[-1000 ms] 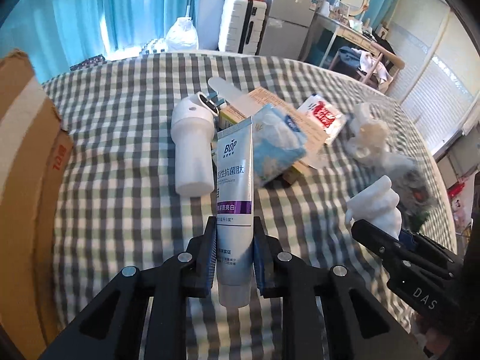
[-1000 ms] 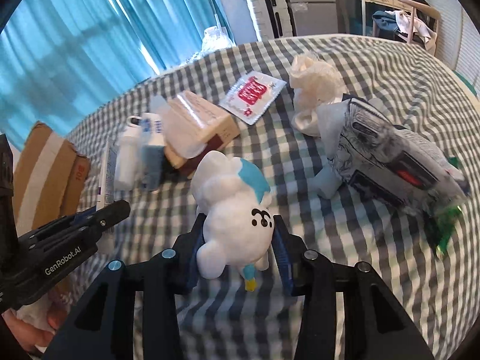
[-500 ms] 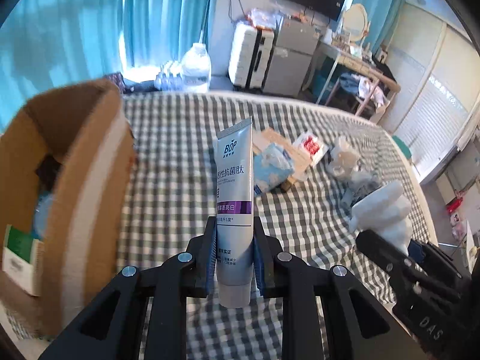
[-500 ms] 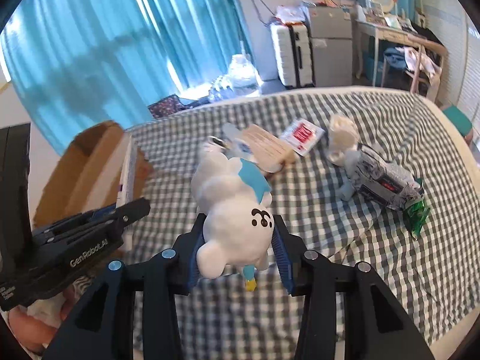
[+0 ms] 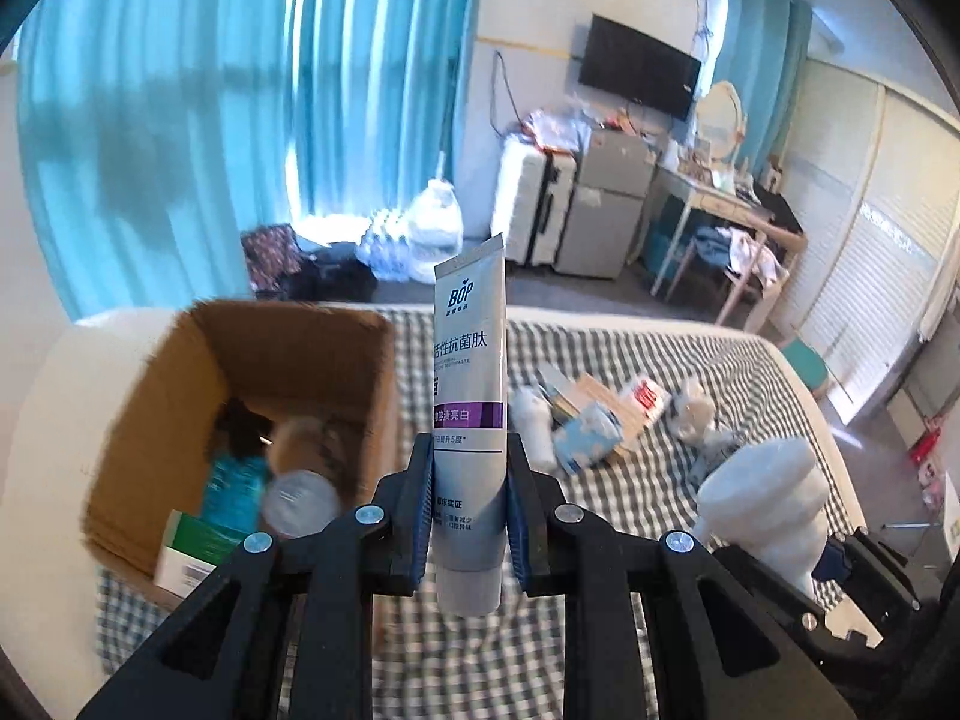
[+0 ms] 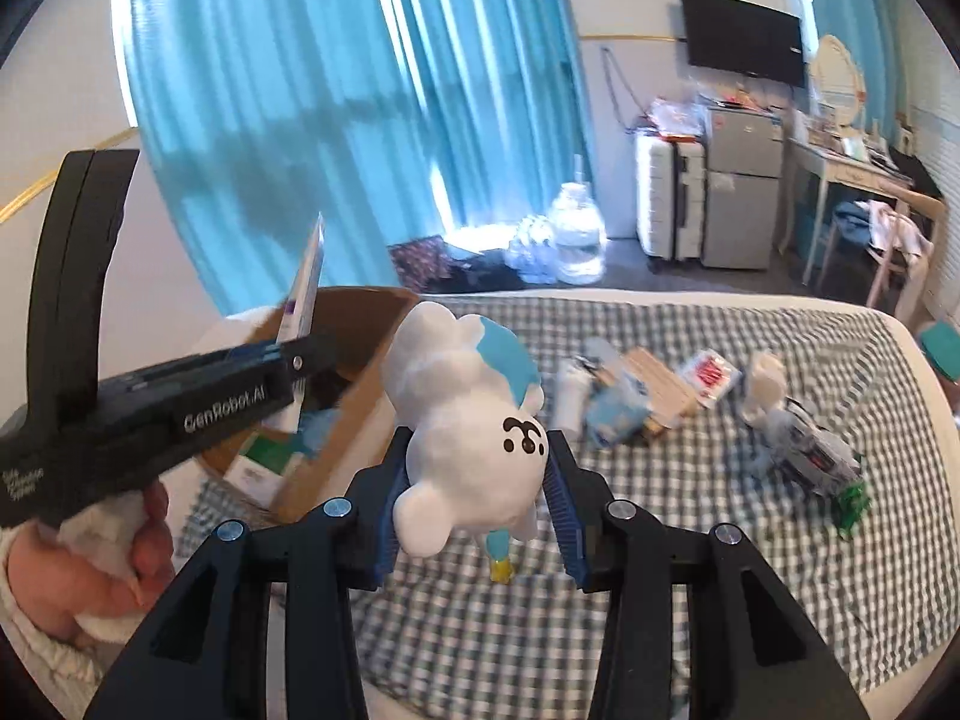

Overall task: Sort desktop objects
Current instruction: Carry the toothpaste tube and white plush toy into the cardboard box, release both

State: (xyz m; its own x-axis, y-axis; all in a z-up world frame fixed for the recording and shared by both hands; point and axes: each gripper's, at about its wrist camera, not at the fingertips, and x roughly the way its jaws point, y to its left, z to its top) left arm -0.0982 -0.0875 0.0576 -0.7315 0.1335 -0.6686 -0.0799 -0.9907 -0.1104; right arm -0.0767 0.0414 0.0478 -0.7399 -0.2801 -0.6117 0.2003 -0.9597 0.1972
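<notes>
My left gripper [image 5: 469, 498] is shut on a silver BOP toothpaste tube [image 5: 469, 396], held upright in the air, right of an open cardboard box [image 5: 180, 420]. My right gripper [image 6: 474, 495] is shut on a white plush toy with a blue patch [image 6: 468, 420], also raised above the checked tabletop. The left gripper [image 6: 180, 414] with the tube [image 6: 306, 282] shows in the right wrist view over the box [image 6: 354, 408]. The plush [image 5: 762, 498] shows at the right of the left wrist view.
The box holds a teal packet [image 5: 231, 486], a green-white carton [image 5: 186, 552] and a round lid. On the checked cloth [image 6: 660, 540] lie a white bottle [image 6: 567, 402], a blue tissue pack [image 6: 618, 414], a red-white sachet [image 6: 708, 372] and a printed bag [image 6: 810, 456].
Both grippers have risen and pulled back from the table with their objects. The left one has swung left, so the open box now lies below and left of the tube.
</notes>
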